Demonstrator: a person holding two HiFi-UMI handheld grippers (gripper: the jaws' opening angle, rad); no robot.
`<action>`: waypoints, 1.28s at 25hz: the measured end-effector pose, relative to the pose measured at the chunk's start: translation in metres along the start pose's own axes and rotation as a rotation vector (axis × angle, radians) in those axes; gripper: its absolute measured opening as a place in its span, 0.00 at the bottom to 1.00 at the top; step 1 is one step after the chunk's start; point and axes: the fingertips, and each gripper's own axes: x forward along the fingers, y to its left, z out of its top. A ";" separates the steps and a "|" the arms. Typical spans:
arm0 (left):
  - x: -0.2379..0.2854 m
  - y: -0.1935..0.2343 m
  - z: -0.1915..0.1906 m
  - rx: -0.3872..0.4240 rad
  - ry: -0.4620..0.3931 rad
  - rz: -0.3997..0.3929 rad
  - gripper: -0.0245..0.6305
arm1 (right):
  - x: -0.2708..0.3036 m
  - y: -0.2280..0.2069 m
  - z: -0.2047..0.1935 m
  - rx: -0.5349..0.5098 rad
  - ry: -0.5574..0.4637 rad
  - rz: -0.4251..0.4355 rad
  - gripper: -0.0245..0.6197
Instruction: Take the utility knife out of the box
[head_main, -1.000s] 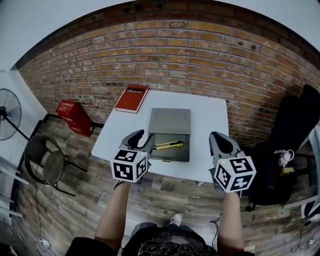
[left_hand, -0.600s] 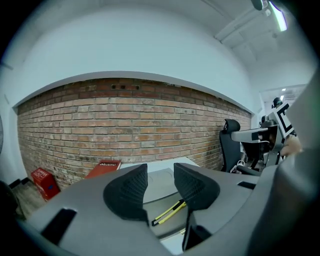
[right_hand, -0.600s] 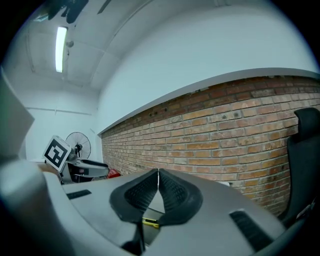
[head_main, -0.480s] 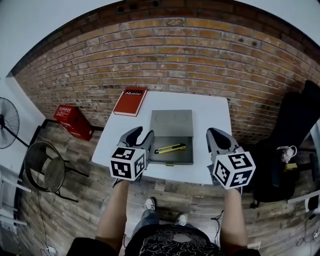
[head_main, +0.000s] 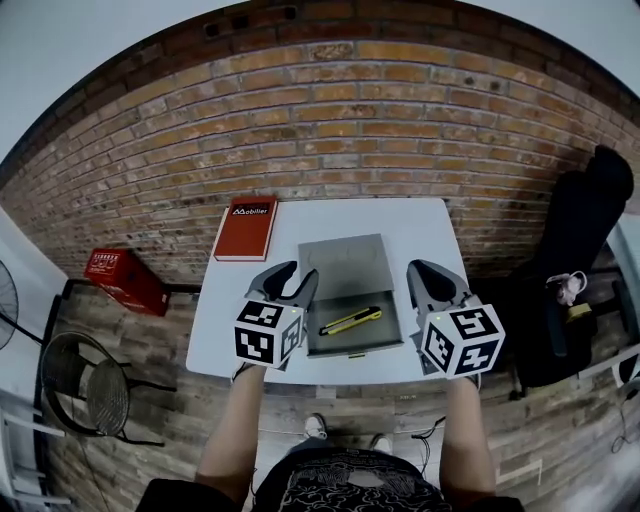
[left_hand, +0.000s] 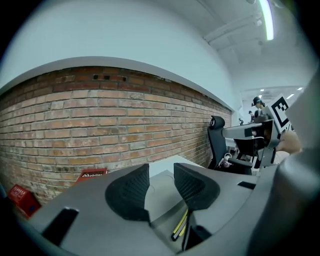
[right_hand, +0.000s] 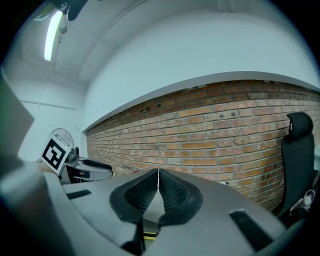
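scene: a white table (head_main: 425, 228) stands against a brick wall (head_main: 340, 120). a grey box (head_main: 342, 262) lies open on the table, near its front edge, with the lid laid back toward the wall

task object: the utility knife (head_main: 351, 321), yellow and black, lies inside the lower half of the box, set diagonally, with its right end higher in the head view. it rests on the box floor and neither gripper touches it. in the left gripper view the knife (left_hand: 180, 225) shows low in the frame, just below the right-hand jaw

left gripper (head_main: 293, 280): positioned at the left side of the box, above the table. its jaws stand well apart and nothing is clamped between them; through the gap only the grey box lid and the table are visible. the left gripper (left_hand: 161, 172) points toward the wall

right gripper (head_main: 420, 270): positioned at the right side of the box. in the right gripper view the right gripper (right_hand: 158, 182) has its jaws closed together, tips touching, with nothing between them

other items: a red book (head_main: 245, 228) lies flat on the rear left corner of the table, apart from the box. a red crate (head_main: 112, 280) sits on the wooden floor to the left, by the wall. a black office chair (head_main: 590, 250) stands to the right of the table
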 end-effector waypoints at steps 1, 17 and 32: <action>0.005 0.001 0.000 0.007 0.001 -0.017 0.29 | 0.003 0.000 0.000 0.000 0.002 -0.011 0.07; 0.062 -0.030 -0.033 0.156 0.137 -0.272 0.29 | 0.011 -0.008 -0.006 -0.016 0.024 -0.121 0.07; 0.092 -0.083 -0.123 0.270 0.391 -0.473 0.29 | 0.003 -0.016 -0.017 -0.018 0.053 -0.148 0.07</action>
